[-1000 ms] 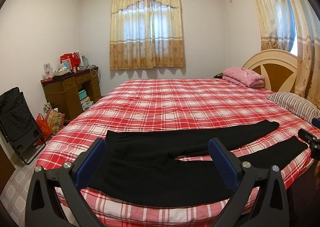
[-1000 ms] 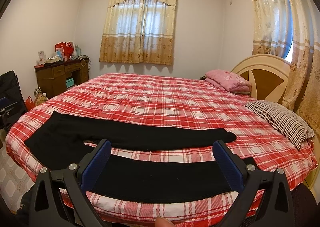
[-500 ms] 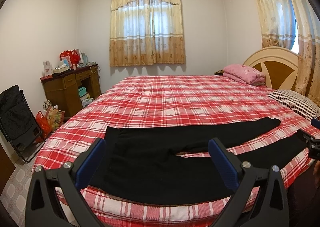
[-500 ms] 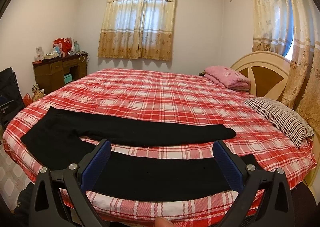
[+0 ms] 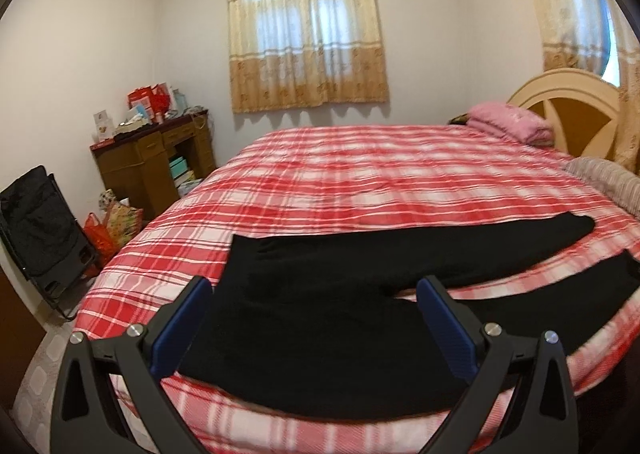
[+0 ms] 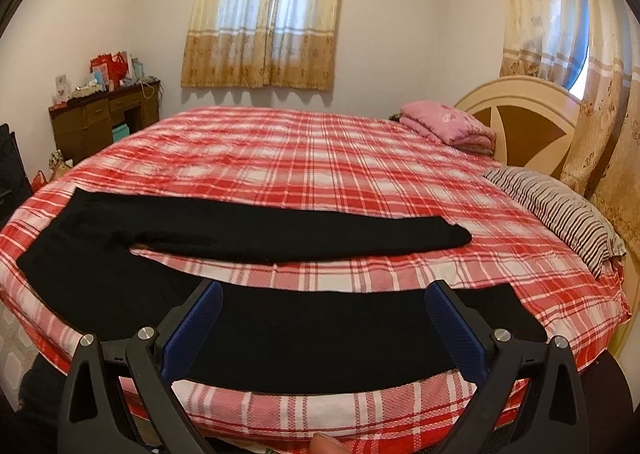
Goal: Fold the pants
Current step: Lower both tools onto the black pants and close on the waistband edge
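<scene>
Black pants (image 5: 320,318) lie flat along the near edge of a bed with a red plaid cover (image 5: 380,174). The waist is at the left and the two legs are spread apart, running right. My left gripper (image 5: 314,294) is open and empty, held above the waist and hip part. In the right wrist view the pants (image 6: 320,334) show both legs. My right gripper (image 6: 324,294) is open and empty above the near leg, left of its cuff (image 6: 516,314).
A striped pillow (image 6: 560,210) and a folded pink blanket (image 6: 448,126) lie by the round headboard (image 6: 524,114) at the right. A wooden desk (image 5: 156,158), bags (image 5: 116,222) and a black folding chair (image 5: 36,226) stand on the left.
Both grippers have moved closer to the bed and dipped toward the pants. The pants have not moved.
</scene>
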{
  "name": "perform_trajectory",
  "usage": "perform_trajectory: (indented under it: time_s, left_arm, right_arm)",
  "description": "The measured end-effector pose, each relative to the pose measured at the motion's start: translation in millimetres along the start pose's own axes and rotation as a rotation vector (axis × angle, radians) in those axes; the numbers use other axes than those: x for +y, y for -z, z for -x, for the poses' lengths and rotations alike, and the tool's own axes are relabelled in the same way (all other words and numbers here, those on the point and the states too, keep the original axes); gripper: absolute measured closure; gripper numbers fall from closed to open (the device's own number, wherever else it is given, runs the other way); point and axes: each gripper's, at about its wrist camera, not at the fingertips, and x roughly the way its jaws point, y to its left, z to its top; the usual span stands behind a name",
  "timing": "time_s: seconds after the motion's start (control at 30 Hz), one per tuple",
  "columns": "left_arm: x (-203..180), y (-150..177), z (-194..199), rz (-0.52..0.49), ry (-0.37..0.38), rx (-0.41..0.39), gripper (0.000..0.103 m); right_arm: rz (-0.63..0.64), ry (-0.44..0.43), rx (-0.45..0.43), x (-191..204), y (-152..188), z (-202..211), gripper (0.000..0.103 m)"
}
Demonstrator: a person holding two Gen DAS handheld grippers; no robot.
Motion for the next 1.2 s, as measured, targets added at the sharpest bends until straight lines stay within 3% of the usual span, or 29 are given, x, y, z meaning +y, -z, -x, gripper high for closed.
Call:
perform_trajectory:
  time_s: [0.27, 0.5, 0.6, 0.73, 0.93, 1.03, 1.1, 1.17, 1.2]
  left_arm:
    - [52.3, -6.4, -83.1, -0.037, -0.099, 0.119, 0.0]
    - [100.0, -19.8, -152.0, -0.032, -0.116, 0.223, 0.0]
    - [111.3, -22.6, -183.5, -0.01, -0.081, 0.279, 0.002]
    - [107.1, -21.7, -221.2, -0.017, -0.004, 0.341, 0.022]
    - [98.0, -20.7, -262.6, -0.022, 0.05, 0.411, 0.033]
    - [98.3, -15.8, -276.2, -0.024, 0.085, 0.458, 0.054]
    - [104.9, -14.4, -280.6, 0.008, 0.121, 0.452, 0.059]
    - [109.0, -12.7, -280.2, 0.035, 0.179, 0.449, 0.077]
    - [108.5, -13.6, -281.4, 0.04, 0.191, 0.447, 0.078]
  right_arm:
    - [-0.04, 0.015, 0.094, -15.2, 19.3, -43.4, 0.001]
    - [-0.061, 0.016, 0.168, -16.6, 28.0, -73.3, 0.001]
    - [-0.038, 0.031, 0.177, -17.5, 26.5, -82.3, 0.001]
    - [-0.013, 0.049, 0.196, -20.9, 20.1, -94.2, 0.001]
    - [0.011, 0.055, 0.197, -30.9, 7.2, -103.8, 0.001]
    - [-0.01, 0.039, 0.193, -47.5, 1.8, -111.5, 0.001]
    - [-0.018, 0.051, 0.201, -59.5, -2.3, -118.8, 0.002]
    - [-0.027, 0.066, 0.21, -77.4, -9.3, -128.4, 0.013]
    - [-0.028, 0.075, 0.221, -84.5, -12.3, -133.1, 0.029]
